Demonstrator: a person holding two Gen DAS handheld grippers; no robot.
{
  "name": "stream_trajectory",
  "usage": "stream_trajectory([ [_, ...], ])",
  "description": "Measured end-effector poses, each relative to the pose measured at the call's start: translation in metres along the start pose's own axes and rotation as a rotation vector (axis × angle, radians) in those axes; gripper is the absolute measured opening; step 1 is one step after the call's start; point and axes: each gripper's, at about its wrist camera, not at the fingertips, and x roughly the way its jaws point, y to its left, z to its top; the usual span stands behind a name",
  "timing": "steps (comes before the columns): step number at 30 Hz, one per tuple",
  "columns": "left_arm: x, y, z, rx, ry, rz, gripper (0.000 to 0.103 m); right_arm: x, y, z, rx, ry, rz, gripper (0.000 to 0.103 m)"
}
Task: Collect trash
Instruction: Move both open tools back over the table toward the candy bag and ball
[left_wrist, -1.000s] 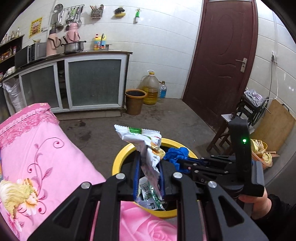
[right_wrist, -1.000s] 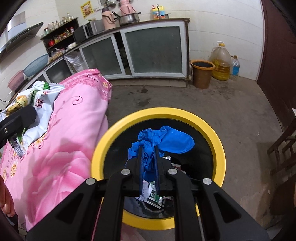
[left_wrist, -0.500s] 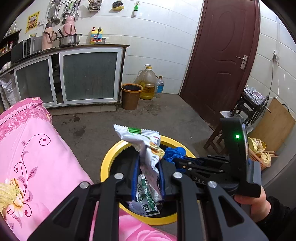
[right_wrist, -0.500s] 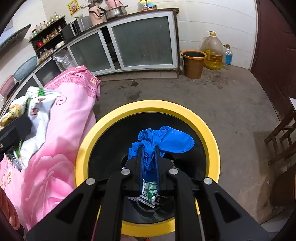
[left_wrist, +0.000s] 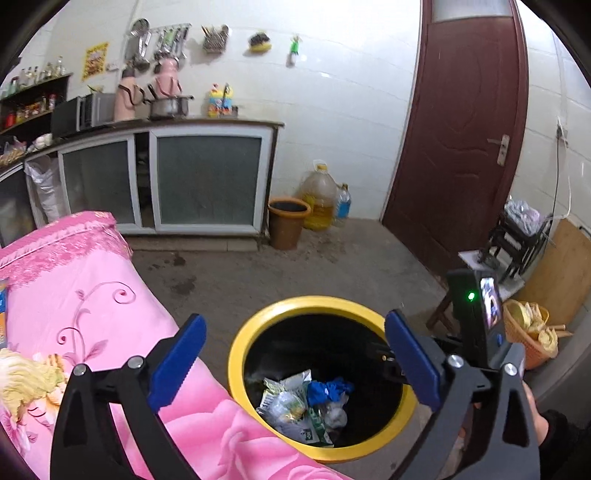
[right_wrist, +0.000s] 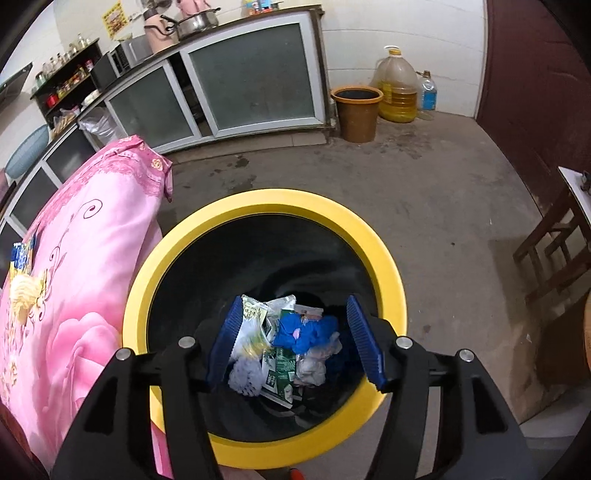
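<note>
A black trash bin with a yellow rim (left_wrist: 236, 354) (right_wrist: 258, 199) stands on the floor beside the pink-covered table. Inside lie a blue glove (left_wrist: 328, 390) (right_wrist: 303, 332), snack wrappers (left_wrist: 286, 402) (right_wrist: 255, 314) and crumpled paper. My left gripper (left_wrist: 295, 358) is open and empty above the bin's near edge. My right gripper (right_wrist: 295, 338) is open and empty right over the bin's mouth; its body also shows at the right of the left wrist view (left_wrist: 476, 317). A blue and yellow packet (right_wrist: 20, 254) lies on the pink cloth at far left.
The pink flowered cloth (left_wrist: 74, 295) (right_wrist: 81, 266) covers the table to the left. A brown bucket (left_wrist: 288, 221), an oil jug (left_wrist: 319, 195) and a cabinet (left_wrist: 207, 181) stand at the back wall. A wooden stool (right_wrist: 554, 251) and orange basket (left_wrist: 528, 332) stand right.
Both grippers have opened. The snack wrapper from my left gripper and the blue glove from my right gripper have dropped into the bin.
</note>
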Motion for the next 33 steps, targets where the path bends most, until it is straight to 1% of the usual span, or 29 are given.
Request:
stream_trajectory([
  [5, -0.035, 0.001, 0.008, 0.005, -0.083, 0.016, 0.094, -0.005, -0.005, -0.003, 0.007, -0.005, -0.008, 0.056],
  [9, -0.063, 0.002, 0.013, 0.004, -0.142, 0.028, 0.095, -0.015, -0.001, -0.006, 0.005, -0.023, -0.002, 0.056],
  [12, -0.083, 0.006, 0.017, -0.017, -0.173, 0.022, 0.095, -0.021, 0.001, -0.006, 0.003, -0.037, 0.010, 0.056],
  [14, -0.096, 0.008, 0.018, -0.025, -0.199, 0.032, 0.095, -0.028, 0.004, -0.007, -0.002, -0.057, 0.023, 0.057],
  [18, -0.122, 0.015, 0.020, -0.042, -0.241, 0.039, 0.095, -0.041, 0.015, -0.006, -0.027, -0.087, 0.049, 0.060],
  [21, -0.138, 0.020, 0.021, -0.052, -0.269, 0.047, 0.095, -0.049, 0.030, -0.006, -0.059, -0.108, 0.070, 0.061],
  [24, -0.154, 0.028, 0.019, -0.056, -0.294, 0.073, 0.095, -0.054, 0.052, -0.005, -0.102, -0.119, 0.098, 0.063],
  [28, -0.172, 0.043, 0.015, -0.078, -0.314, 0.100, 0.095, -0.058, 0.091, -0.005, -0.176, -0.130, 0.147, 0.066],
  [31, -0.184, 0.064, 0.010, -0.095, -0.318, 0.141, 0.095, -0.062, 0.123, -0.005, -0.239, -0.146, 0.201, 0.071],
  [33, -0.190, 0.081, 0.005, -0.099, -0.309, 0.194, 0.095, -0.064, 0.147, -0.007, -0.279, -0.159, 0.244, 0.078],
])
